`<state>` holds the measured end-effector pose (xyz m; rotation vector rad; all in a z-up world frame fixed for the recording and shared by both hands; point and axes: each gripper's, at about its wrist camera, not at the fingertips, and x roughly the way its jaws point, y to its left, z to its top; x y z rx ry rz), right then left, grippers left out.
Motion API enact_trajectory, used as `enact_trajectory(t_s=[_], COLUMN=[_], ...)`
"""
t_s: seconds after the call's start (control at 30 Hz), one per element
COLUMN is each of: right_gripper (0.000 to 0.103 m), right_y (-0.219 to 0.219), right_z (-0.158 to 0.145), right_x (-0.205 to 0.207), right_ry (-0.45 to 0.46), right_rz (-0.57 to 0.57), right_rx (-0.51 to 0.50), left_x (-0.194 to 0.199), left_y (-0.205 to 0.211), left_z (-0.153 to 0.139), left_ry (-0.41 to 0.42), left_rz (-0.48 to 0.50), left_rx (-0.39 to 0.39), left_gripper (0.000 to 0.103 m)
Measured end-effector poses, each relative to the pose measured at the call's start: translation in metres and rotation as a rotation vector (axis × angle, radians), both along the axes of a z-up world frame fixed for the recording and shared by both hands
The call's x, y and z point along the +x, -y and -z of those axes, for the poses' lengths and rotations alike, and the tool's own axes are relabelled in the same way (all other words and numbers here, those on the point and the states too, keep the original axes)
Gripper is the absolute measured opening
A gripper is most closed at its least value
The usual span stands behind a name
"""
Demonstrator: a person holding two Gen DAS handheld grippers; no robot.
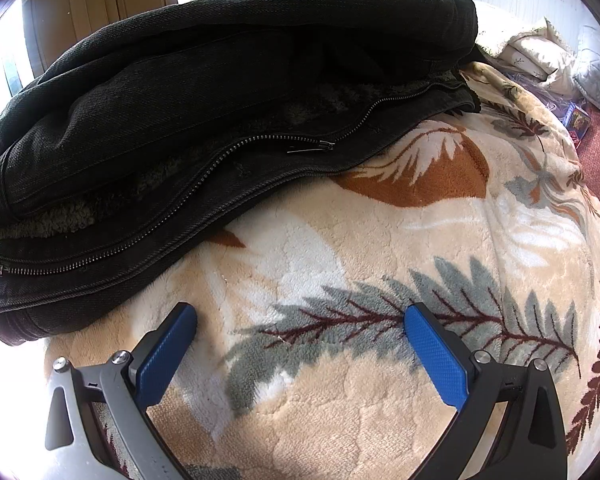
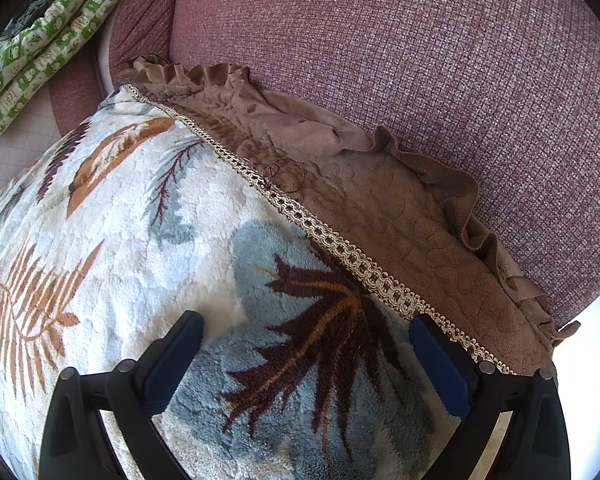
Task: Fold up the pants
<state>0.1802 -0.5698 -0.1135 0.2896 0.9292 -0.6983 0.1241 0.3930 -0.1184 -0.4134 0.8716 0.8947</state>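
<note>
Black fleece-lined pants (image 1: 204,92) lie folded in a thick bundle on a cream leaf-patterned blanket (image 1: 340,248), filling the upper left of the left wrist view; an open zipper (image 1: 204,172) runs along the near edge. My left gripper (image 1: 300,320) is open over bare blanket, a short way in front of the bundle, with nothing between its blue pads (image 1: 436,356). My right gripper (image 2: 306,328) is also open, over the blanket (image 2: 120,220) near its braided trim (image 2: 340,248). The pants do not appear in the right wrist view.
Pillows and bedding (image 1: 540,52) lie at the far right, beside a small colourful box (image 1: 578,120). Past the trim, a brown ruffled cover (image 2: 400,200) hangs over a maroon upholstered surface (image 2: 400,48). A green patterned cloth (image 2: 40,44) lies at the upper left.
</note>
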Motion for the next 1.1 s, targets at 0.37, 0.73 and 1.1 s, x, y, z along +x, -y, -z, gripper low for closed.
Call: enact_trajectory(t_s=[0.37,0.73,1.1], right_gripper=[0.103,0.103,0.103], right_y=[0.000,0.000,-0.021], right_z=[0.000,0.000,-0.027], right_x=[0.000,0.000,0.000], right_ry=[0.000,-0.001,-0.021], right_rz=[0.000,0.000,-0.094], right_rx=[0.000,-0.001,-0.005], left_x=[0.000,0.000,-0.006], left_y=[0.001,0.000,0.049], left_z=[0.000,0.000,-0.028], left_ry=[0.000,0.000,0.016], left_rz=[0.000,0.000,0.140], left_rx=[0.000,0.000,0.074], left_gripper=[0.103,0.103,0.103])
